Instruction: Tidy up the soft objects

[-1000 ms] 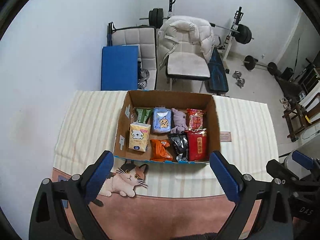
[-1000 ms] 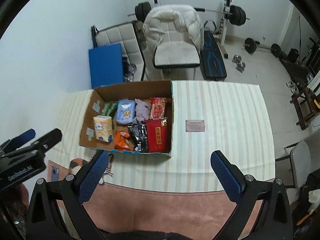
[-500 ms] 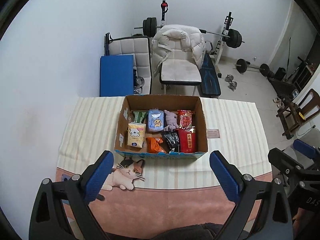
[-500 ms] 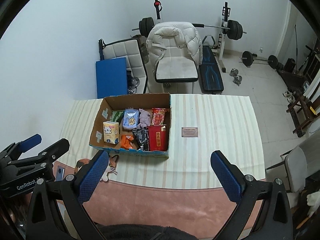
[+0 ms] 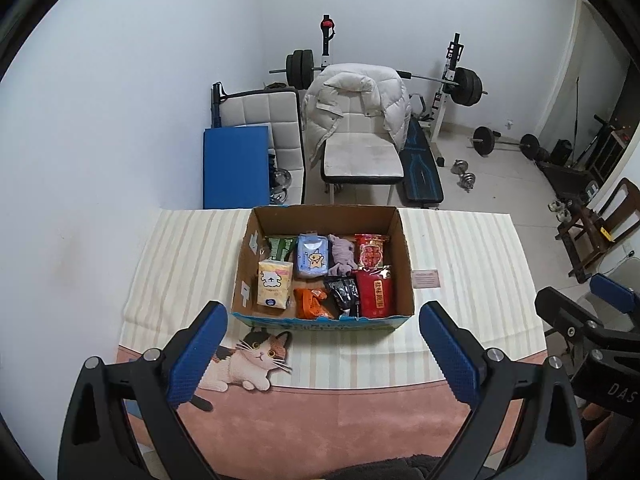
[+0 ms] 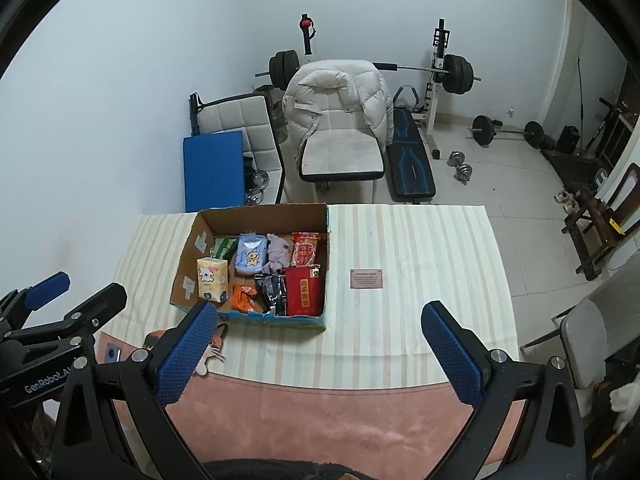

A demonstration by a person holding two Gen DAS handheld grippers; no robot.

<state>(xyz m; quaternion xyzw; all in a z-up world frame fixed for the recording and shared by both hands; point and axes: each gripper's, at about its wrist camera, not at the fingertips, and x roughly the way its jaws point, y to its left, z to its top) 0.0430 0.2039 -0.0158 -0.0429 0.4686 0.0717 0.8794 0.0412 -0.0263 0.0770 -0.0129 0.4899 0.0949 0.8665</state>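
- Left gripper (image 5: 322, 354): jaws wide open, empty, above counter edge.
- Right gripper (image 6: 318, 354): same.
- Open brown cardboard box (image 5: 324, 216) of soft packets sits on striped counter (image 5: 472, 248).
- Only left view shows whole cat-print mat (image 5: 256, 360).

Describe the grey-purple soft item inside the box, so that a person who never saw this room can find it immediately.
On the striped tablecloth stands an open cardboard box. In its back row, the grey-purple cloth lies between a light blue pack with a yellow star figure and a red printed packet. It alone is crumpled fabric, without wrapper or print.
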